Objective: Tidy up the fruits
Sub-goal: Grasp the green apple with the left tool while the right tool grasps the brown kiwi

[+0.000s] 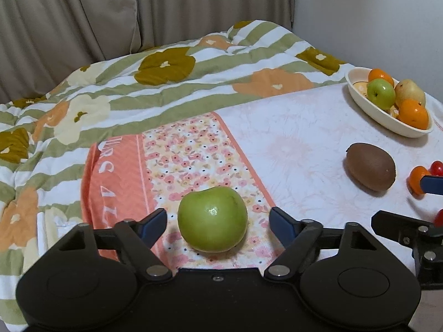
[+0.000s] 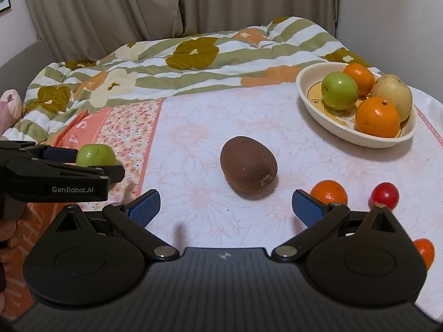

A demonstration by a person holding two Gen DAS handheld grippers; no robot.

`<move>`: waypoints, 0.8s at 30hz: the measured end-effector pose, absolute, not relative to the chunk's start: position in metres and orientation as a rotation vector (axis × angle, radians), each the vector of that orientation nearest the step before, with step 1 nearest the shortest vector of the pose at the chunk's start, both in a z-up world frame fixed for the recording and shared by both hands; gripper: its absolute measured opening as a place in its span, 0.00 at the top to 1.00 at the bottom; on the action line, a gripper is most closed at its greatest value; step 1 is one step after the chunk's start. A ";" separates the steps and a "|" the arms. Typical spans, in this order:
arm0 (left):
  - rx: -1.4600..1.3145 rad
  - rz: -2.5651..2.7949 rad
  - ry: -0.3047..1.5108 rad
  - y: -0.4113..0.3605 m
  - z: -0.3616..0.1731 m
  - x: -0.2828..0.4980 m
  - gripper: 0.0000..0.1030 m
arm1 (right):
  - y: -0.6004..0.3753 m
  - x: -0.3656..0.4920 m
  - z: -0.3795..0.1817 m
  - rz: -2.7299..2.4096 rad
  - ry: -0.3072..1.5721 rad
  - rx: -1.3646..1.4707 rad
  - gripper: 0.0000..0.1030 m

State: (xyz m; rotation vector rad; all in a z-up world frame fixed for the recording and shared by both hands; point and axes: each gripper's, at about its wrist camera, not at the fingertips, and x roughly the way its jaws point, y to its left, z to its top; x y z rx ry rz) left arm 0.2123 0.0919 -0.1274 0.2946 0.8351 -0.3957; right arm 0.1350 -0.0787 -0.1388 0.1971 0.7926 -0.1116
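Observation:
A green apple lies on the floral cloth between the fingers of my left gripper. Its blue pads stand a little off the apple on both sides, so it is open. My right gripper is open too, and a brown kiwi lies just ahead of its fingertips, untouched. A cream bowl at the far right holds a green apple, two oranges and a yellow fruit. The right wrist view shows the left gripper around the apple.
A small orange, a red cherry tomato and another orange lie near my right gripper's right finger. A flowered quilt is bunched behind the cloth, with curtains and a wall beyond.

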 end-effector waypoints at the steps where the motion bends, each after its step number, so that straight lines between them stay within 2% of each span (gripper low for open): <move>1: 0.292 -0.395 0.838 0.092 -0.129 0.214 0.25 | -0.080 0.137 -0.140 -0.123 0.791 0.199 0.00; 5: 0.280 -0.397 0.844 0.094 -0.132 0.217 0.28 | -0.082 0.146 -0.146 -0.150 0.789 0.204 0.00; 7: 0.279 -0.399 0.846 0.094 -0.133 0.218 0.43 | -0.083 0.149 -0.149 -0.152 0.791 0.216 0.00; 24: 0.274 -0.405 0.841 0.097 -0.133 0.215 0.43 | -0.090 0.181 -0.165 -0.193 0.818 0.198 0.02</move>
